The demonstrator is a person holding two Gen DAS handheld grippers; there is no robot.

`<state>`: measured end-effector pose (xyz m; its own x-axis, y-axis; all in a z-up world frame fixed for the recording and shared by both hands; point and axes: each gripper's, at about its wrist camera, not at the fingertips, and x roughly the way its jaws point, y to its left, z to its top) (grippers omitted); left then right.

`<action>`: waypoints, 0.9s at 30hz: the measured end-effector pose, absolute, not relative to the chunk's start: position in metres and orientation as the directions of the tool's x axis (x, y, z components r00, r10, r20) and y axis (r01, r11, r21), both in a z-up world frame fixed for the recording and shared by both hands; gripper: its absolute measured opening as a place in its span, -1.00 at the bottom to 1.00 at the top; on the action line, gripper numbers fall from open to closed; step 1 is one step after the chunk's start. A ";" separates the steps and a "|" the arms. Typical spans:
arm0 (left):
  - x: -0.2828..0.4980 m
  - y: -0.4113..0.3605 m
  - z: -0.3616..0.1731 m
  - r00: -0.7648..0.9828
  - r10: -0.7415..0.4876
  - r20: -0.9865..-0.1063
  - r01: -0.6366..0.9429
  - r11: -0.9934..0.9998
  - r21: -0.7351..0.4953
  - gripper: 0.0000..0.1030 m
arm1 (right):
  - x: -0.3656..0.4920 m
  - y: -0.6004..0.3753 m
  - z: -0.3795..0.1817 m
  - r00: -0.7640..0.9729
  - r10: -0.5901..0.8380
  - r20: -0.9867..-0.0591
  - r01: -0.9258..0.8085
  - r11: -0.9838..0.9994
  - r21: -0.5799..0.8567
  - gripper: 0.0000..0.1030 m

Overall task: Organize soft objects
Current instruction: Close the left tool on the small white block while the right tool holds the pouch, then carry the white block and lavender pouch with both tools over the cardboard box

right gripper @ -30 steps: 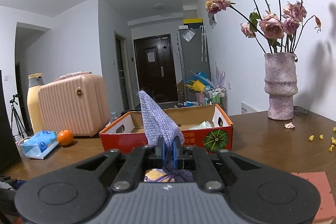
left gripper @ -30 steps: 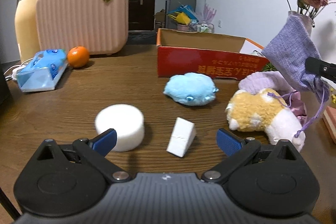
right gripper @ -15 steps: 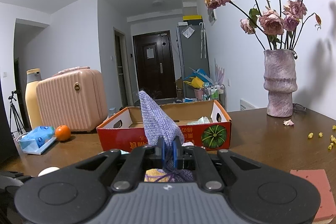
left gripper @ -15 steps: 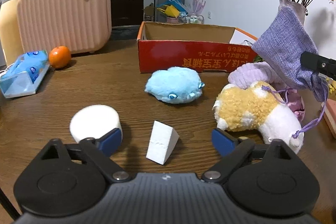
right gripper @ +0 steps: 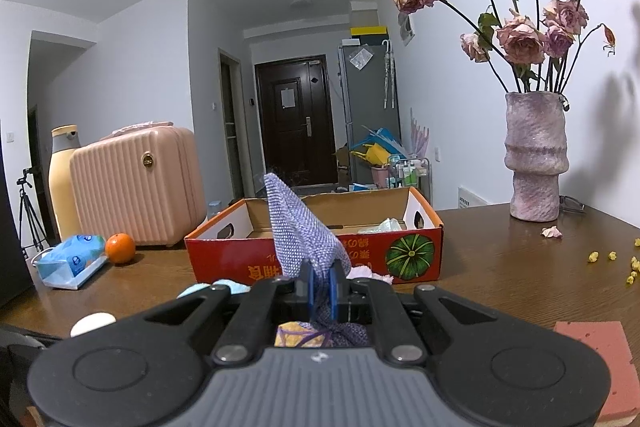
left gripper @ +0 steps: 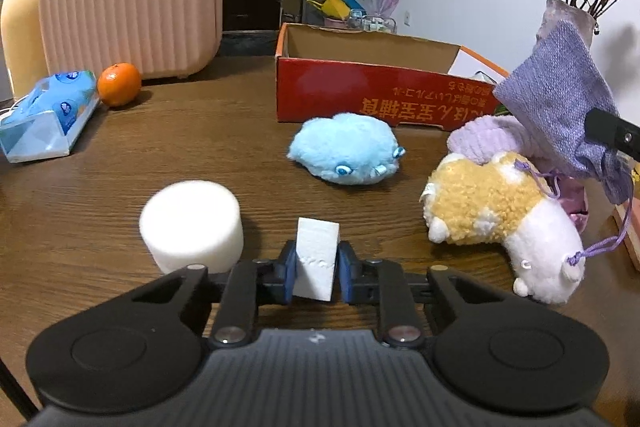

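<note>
My left gripper (left gripper: pixel 316 267) is shut on a white foam wedge (left gripper: pixel 316 259) that stands on the wooden table (left gripper: pixel 200 139), its blue pads pressing both sides. A white foam cylinder (left gripper: pixel 192 223) sits just left of it. Farther off lie a blue plush (left gripper: pixel 346 149) and a yellow-and-white plush (left gripper: pixel 496 215), with a lilac plush (left gripper: pixel 488 139) behind. My right gripper (right gripper: pixel 322 287) is shut on a purple drawstring pouch (right gripper: pixel 300 235), held up in the air; the same pouch (left gripper: pixel 560 107) hangs at the right in the left wrist view.
An open red cardboard box (left gripper: pixel 376 83) stands behind the plushes. A pink suitcase (left gripper: pixel 128 3), an orange (left gripper: pixel 119 84), a tissue pack (left gripper: pixel 48 115) and a tall bottle (left gripper: pixel 20 19) are at the back left. A vase of roses (right gripper: pixel 536 155) and a pink sponge (right gripper: pixel 600 355) are on the right.
My left gripper went from wide open to shut on the foam wedge, having edged forward and tilted down. The right gripper kept still with the pouch.
</note>
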<state>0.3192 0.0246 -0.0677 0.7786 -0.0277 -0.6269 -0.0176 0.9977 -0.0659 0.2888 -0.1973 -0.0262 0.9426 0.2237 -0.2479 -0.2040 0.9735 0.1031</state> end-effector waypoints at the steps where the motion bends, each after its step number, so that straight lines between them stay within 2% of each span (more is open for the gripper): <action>1: 0.319 0.025 -0.067 0.781 -0.026 -0.623 -0.020 0.998 -0.066 -0.59 | 0.289 -0.197 -0.026 0.942 0.225 -0.248 -0.205 0.973 0.102 -0.86; 16: 0.307 0.022 -0.048 0.849 0.023 -0.529 -0.044 0.999 -0.028 -0.61 | 0.289 -0.196 -0.025 0.943 0.228 -0.242 -0.210 0.973 0.098 -0.86; 27: 0.304 0.018 -0.029 0.897 0.023 -0.442 -0.051 0.997 -0.051 -0.61 | 0.288 -0.194 -0.019 0.950 0.240 -0.201 -0.224 0.970 0.098 -0.86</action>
